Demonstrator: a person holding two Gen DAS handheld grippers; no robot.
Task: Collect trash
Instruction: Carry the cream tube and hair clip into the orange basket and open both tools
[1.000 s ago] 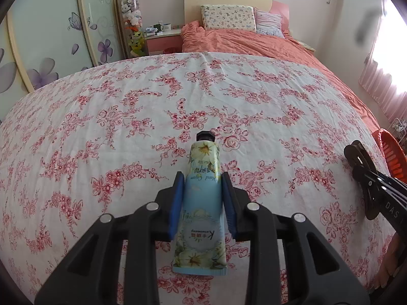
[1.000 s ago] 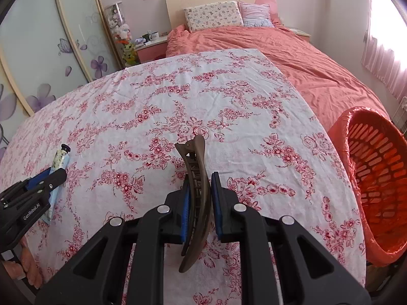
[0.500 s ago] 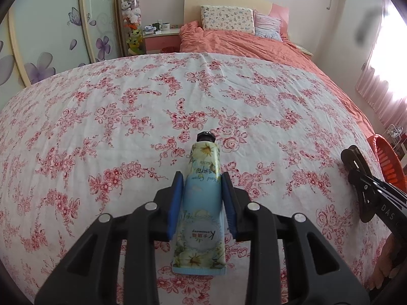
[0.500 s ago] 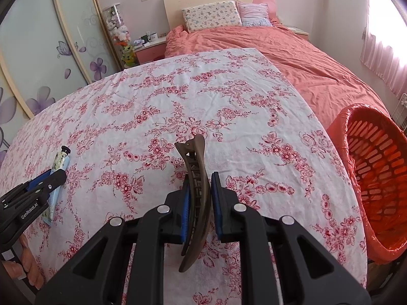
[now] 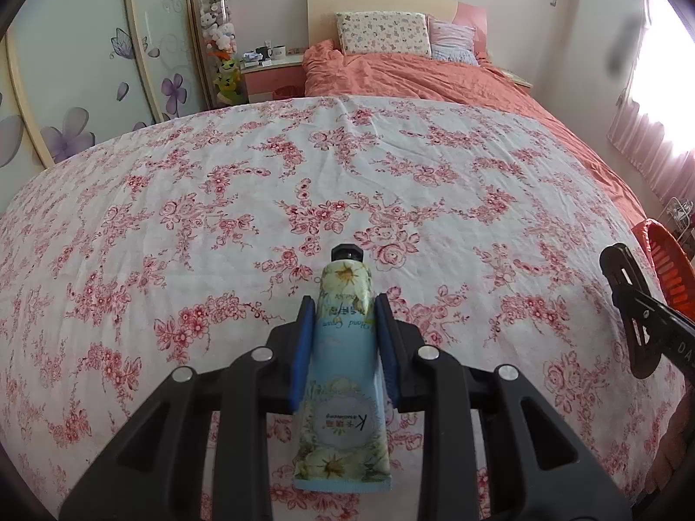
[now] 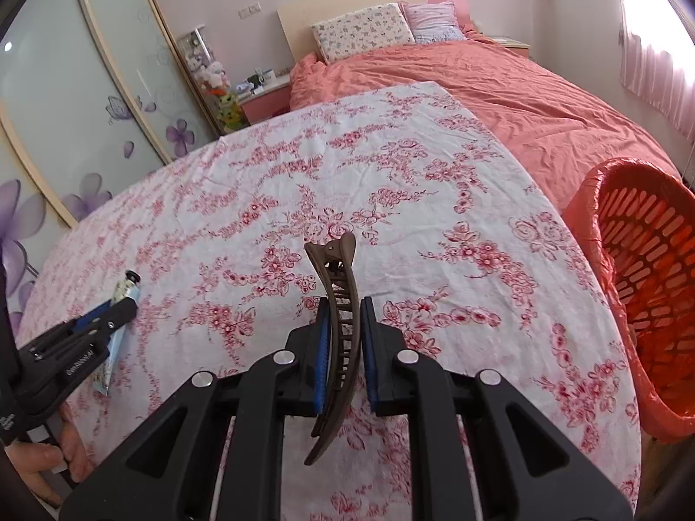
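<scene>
My left gripper (image 5: 343, 304) is shut on a light blue floral hand cream tube (image 5: 345, 356) with a black cap, held above the floral sheet (image 5: 217, 199). My right gripper (image 6: 343, 308) is shut on a brown hair claw clip (image 6: 341, 304), held above the same sheet. The left gripper and tube also show at the left of the right wrist view (image 6: 117, 308). The right gripper with the clip shows at the right edge of the left wrist view (image 5: 630, 308). An orange slatted basket (image 6: 643, 286) stands beside the bed, to the right of my right gripper.
A coral duvet (image 6: 499, 87) and pillows (image 5: 382, 32) lie at the far end of the bed. A nightstand (image 5: 269, 74) with cups and a wardrobe with flower decals (image 6: 87, 100) stand at the left. Pink curtains (image 5: 651, 139) hang at the right.
Both grippers have risen slightly and drawn back, each still holding its object. The basket appears a little lower and nearer in the right wrist view.
</scene>
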